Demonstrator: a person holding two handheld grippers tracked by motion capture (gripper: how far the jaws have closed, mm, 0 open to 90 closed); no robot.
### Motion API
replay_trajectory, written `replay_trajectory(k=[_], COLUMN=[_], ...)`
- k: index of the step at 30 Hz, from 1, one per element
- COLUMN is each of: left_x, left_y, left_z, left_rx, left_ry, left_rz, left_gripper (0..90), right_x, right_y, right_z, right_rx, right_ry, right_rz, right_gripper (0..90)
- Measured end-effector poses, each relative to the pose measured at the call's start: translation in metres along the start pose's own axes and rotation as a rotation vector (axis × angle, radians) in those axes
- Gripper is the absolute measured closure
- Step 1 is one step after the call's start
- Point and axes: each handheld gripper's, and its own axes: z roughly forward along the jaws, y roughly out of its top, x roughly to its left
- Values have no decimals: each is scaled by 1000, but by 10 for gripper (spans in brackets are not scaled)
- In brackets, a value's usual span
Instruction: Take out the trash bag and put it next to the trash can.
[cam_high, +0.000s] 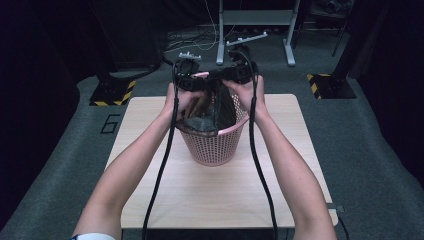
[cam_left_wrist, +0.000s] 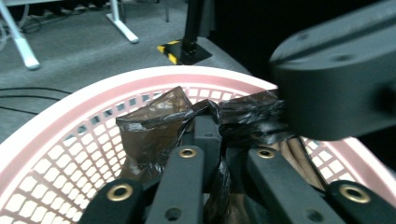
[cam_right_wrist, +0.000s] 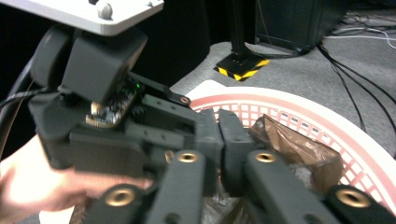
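A pink mesh basket (cam_high: 212, 147) stands mid-table with a dark brown plastic bag (cam_high: 207, 120) inside it. Both grippers hover over the basket's far rim, facing each other. My left gripper (cam_high: 202, 82) is shut on a bunched edge of the bag (cam_left_wrist: 154, 126), its jaws (cam_left_wrist: 208, 123) pinching the film above the basket wall (cam_left_wrist: 70, 121). A black strip of the film stretches across to the other gripper. My right gripper (cam_high: 222, 77) has its jaws (cam_right_wrist: 219, 121) close together at the bag's edge, with the bag (cam_right_wrist: 299, 149) and basket rim (cam_right_wrist: 280, 100) beyond.
The light wooden table (cam_high: 280, 165) has bare room in front of and beside the basket. Grey carpet surrounds it. Two yellow-black striped stand bases (cam_high: 112, 92) (cam_high: 327, 85) sit on the floor behind, with white desk legs (cam_high: 220, 45) and loose cables farther back.
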Motion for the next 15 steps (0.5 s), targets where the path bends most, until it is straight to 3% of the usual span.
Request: replay_trajectory(k=[3,7,8,10,15], left_x=[-1,-3,-4,-5,-16], left_y=[4,17,19,24,33], left_z=[-7,-22,-24,-31,-46], left_rx=[-12,-45,-50,-64,-84], left_ry=[10,-18,-19,-49,-128], left_rz=[13,13,18,16,47], left_gripper=[886,886,886,886,886], right_x=[-8,-13,-13,-13,-18], right_y=[-4,-11,-14,-16,-15], right_z=[-7,-4,0,5,17], right_rx=[13,89,109,126,130], right_ry=[-14,-29,-58,-67,-122], right_rz=[-1,-22,-24,-26,0], right_gripper=[594,344,304,228,155])
